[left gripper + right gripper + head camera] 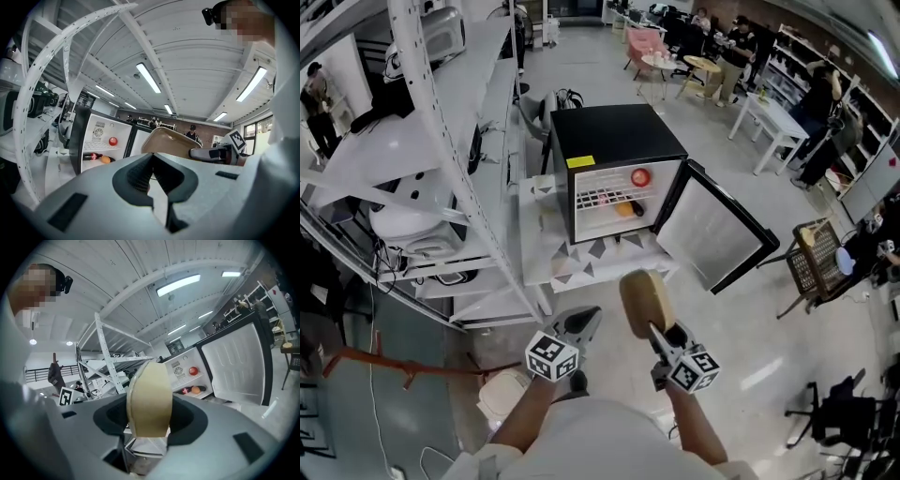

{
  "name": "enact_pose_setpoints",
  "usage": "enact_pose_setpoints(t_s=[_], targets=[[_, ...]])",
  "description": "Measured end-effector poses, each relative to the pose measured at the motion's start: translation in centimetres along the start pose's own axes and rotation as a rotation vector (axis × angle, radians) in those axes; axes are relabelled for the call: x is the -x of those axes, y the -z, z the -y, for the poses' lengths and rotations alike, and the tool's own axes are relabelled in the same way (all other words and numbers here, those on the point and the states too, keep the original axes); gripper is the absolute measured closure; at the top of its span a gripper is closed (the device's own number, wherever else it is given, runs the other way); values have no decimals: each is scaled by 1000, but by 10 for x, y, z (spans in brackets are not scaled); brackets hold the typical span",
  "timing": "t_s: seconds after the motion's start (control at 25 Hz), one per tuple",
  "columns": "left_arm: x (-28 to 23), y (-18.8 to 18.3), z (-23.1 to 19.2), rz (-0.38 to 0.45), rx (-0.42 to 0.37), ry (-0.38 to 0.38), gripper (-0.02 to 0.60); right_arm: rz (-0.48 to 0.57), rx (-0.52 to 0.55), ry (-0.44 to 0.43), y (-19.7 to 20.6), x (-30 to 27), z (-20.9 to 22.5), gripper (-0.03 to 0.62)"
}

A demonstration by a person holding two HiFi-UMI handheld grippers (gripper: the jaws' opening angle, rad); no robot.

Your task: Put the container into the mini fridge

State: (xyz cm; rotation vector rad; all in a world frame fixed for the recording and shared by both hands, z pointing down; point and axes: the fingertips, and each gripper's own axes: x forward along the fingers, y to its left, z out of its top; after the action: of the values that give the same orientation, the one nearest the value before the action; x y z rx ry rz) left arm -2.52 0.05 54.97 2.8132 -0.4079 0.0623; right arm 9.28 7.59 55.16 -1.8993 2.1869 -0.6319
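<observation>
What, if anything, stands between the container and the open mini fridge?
Nothing visible: the container has a clear path, since the door of the mini fridge stands swung open. A bottle and an orange thing lie inside.

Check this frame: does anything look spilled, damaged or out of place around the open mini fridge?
Nothing stands out. The mini fridge stands upright with its door open; the container is held in the right gripper.

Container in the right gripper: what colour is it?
Pale tan-beige, plain; the container shows best in the right gripper view.
</observation>
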Motion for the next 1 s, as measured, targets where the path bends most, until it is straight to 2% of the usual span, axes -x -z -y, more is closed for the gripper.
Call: enact_pose_setpoints(t_s=[0.56,1.0], targets=[[-29,0,-63,-60,-1,98,578,29,-39,99,3,-60,16,375],[-38,-7,-84,-64,-1,112,578,47,-31,114,-7,-79,19,375]])
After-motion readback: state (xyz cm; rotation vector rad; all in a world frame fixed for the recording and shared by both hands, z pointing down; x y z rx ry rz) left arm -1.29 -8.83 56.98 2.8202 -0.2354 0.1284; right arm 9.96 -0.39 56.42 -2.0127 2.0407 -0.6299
